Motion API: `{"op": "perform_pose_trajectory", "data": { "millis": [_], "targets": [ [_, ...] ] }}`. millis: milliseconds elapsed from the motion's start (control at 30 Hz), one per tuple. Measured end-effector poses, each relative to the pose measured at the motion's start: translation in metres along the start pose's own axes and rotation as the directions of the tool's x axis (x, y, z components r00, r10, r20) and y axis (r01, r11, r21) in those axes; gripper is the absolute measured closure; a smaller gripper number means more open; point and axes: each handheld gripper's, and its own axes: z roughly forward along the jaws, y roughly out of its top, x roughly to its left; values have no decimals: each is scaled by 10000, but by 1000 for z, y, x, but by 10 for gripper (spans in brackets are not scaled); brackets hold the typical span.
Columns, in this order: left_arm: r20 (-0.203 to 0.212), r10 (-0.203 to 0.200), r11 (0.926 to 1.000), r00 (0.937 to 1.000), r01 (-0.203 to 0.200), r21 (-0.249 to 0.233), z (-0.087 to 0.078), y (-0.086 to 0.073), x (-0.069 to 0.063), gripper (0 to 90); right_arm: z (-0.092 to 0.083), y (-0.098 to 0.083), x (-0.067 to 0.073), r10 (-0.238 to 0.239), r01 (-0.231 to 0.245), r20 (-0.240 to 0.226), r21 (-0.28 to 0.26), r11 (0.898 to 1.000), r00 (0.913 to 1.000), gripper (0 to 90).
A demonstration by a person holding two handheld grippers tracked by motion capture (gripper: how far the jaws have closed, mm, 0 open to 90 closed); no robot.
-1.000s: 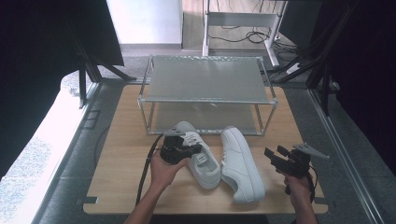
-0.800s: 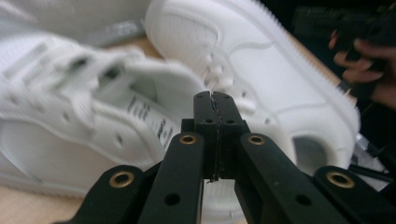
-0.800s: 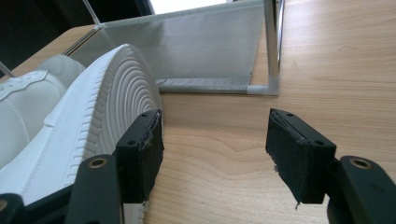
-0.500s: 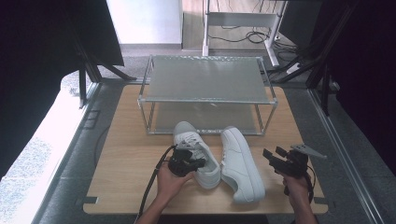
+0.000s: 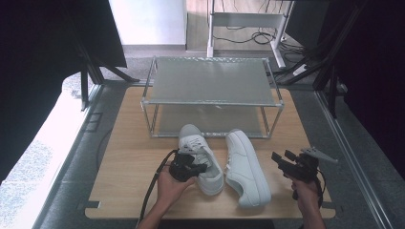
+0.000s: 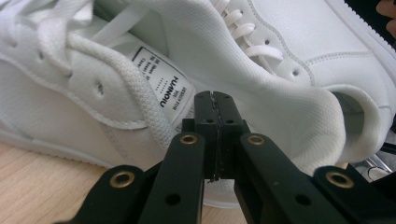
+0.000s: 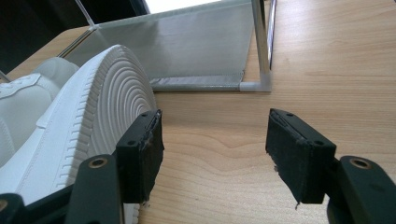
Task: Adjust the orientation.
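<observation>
Near 6 o'clock on the wooden tabletop (image 5: pixel 129 157), two white sneakers are lying side by side, just in front of the wire-frame shoe rack (image 5: pixel 210 81) sitting at 12. The left sneaker (image 5: pixel 200 152) is standing upright w/ toe pointing to 12; the right sneaker (image 5: pixel 246 167) is tipped on its side, its ribbed sole (image 7: pixel 100 116) facing the right gripper (image 7: pixel 215 154). The two shoes are touching or nearly touching along their length; can't tell which.

The left gripper (image 5: pixel 198 168), held in the person's left hand (image 5: pixel 169 183), is pressing in at the left sneaker's 9 o'clock side, by the collar. In the left gripper view its fingers (image 6: pixel 205 121) are closed tight, pads meeting w/ nothing between them, tips sitting right at the shoe opening beside the tongue label (image 6: pixel 166 84). Not gripping fabric as far as the view shows.

The right gripper is hovering at approx 3 o'clock of the right sneaker, near but apart from it. Its fingers (image 7: pixel 140 149) are standing wide open over bare wood, left pad just beside the sole edge; contact can't be told. The right hand (image 5: pixel 305 191) is holding it low over the tabletop.
</observation>
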Motion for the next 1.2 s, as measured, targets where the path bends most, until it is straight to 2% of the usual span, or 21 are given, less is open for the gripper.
{"op": "perform_pose_trajectory", "data": {
  "millis": [267,533,600,800,967,1000,1067,1100,1167,1200],
  "targets": [
    [146,-140,9999,9998,139,69,-8,-5,5,900,0,-1,-2,43,-43,72,43,10000,10000,371],
    [44,-227,9997,9997,227,28,-17,-11,13,900,0,-1,-2,70,-70,88,23,10000,9999,371],
    [-113,-285,9996,9995,285,16,-23,-14,18,900,0,-2,-2,69,-70,87,46,10000,9999,371],
    [-246,-398,9992,9989,398,3,-33,-18,29,900,1,-2,-2,55,-56,86,63,10000,9999,371],
    [-572,-613,9981,9965,606,-140,-44,-23,40,900,2,-2,0,34,-35,74,115,9999,10000,370],
    [-439,-720,9971,9964,707,-291,-51,-25,46,900,2,-3,0,25,-25,42,132,9999,10000,370],
    [-126,-679,9971,9976,674,-367,-55,-26,46,879,2,-3,1,-12,11,36,189,9998,10000,369],
    [-126,-679,9971,9976,674,-367,-55,-26,46,844,2,-3,1,-12,11,36,189,9998,10000,369],
    [24,-529,9980,9986,529,-336,-56,-26,43,803,3,-3,2,-46,46,19,191,9998,10000,368],
    [43,-405,9979,9992,407,-498,-58,-26,41,787,4,-3,2,-55,55,8,197,9998,10000,367]
  ]
}}
